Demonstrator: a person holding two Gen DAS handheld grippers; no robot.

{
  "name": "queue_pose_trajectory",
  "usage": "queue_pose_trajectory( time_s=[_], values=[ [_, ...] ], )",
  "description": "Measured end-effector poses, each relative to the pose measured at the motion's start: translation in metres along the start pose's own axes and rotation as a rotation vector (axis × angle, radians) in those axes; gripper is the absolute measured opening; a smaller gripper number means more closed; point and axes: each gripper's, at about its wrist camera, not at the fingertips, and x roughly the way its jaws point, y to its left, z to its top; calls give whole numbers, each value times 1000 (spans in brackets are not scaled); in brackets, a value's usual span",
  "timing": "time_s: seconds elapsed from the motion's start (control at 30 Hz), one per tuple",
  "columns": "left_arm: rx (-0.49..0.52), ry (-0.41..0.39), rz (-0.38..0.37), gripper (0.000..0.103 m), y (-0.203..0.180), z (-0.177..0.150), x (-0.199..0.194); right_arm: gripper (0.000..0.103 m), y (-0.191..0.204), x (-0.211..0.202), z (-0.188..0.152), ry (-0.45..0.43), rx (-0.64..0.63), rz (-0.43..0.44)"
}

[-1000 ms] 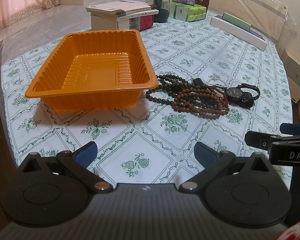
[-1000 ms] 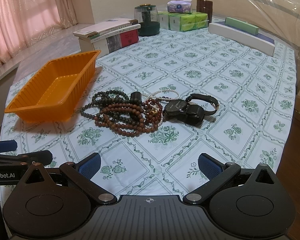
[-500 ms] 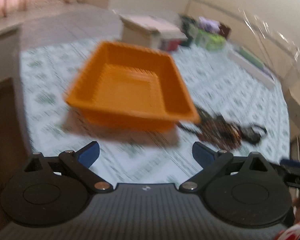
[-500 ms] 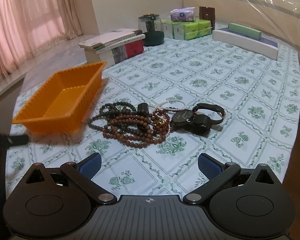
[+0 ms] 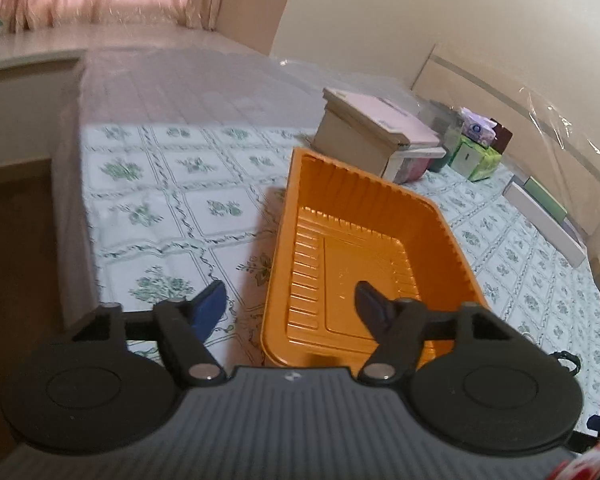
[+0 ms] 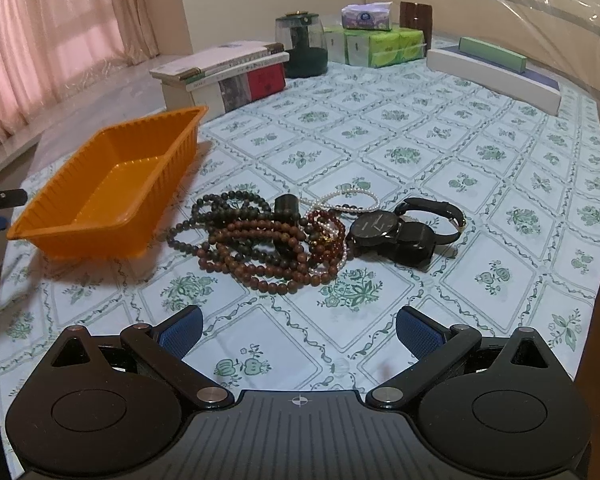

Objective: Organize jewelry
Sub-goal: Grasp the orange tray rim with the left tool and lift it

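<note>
An empty orange tray (image 5: 452,248) sits on the patterned tablecloth. My left gripper (image 5: 290,306) is at its near end. The jaws are closing, with the tray's left wall between them: one finger hangs inside over the tray floor, the other outside. The pads do not press on the wall. In the right wrist view the tray (image 6: 172,176) lies at the left. Right of it is a heap of bead strands (image 6: 260,240), a pearl strand (image 6: 340,200) and black watches (image 6: 400,228). My right gripper (image 6: 298,328) hovers open in front of the heap, holding nothing.
A stack of books (image 6: 228,76), a dark jar (image 6: 302,48), green tissue packs (image 6: 376,46) and a long white box (image 6: 496,76) line the far side. The table's left edge (image 5: 72,200) drops to a wooden floor beside the tray.
My left gripper has swung round to the tray's end and rolled, and its jaws have narrowed around the tray wall. The right gripper has stayed put and open.
</note>
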Motion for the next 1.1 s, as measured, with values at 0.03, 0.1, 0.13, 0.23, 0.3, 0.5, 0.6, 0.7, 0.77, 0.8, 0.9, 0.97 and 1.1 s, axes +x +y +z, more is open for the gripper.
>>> queue_pose_trajectory(
  time_s=[0.03,0.1,0.13,0.23,0.3,0.5,0.6,0.7,0.77,0.8,0.9,0.97,1.1],
  values=[
    [-3,7,1,61,2,-1,6,102,0,2,0,3,-2,-5],
    [-14,21,-7,52,6,-2,16,102,1,7,0,12,-9,-16],
    [-20,27,-7,44,8,-3,19,102,1,9,0,16,-10,-18],
    [-31,56,-15,35,11,-3,30,102,1,17,2,28,-14,-26],
    [-38,76,-22,34,13,-5,36,102,2,22,3,35,-16,-27],
    [-45,121,-33,21,11,-6,47,102,5,33,4,48,-23,-23],
    [-29,133,-19,16,8,-5,48,102,6,35,4,55,-24,-21],
    [-21,148,-7,11,7,-3,47,102,5,36,3,57,-22,-21],
    [8,154,-2,10,2,-1,44,102,4,35,3,55,-22,-24],
    [26,157,-1,10,-1,0,42,102,3,35,2,53,-20,-25],
    [97,160,18,10,-13,5,36,102,-1,33,2,43,-8,-27],
    [164,146,45,9,-23,8,31,102,-5,31,2,34,0,-31],
    [284,121,79,9,-43,14,20,102,-19,25,2,-5,7,-53]
  ],
)
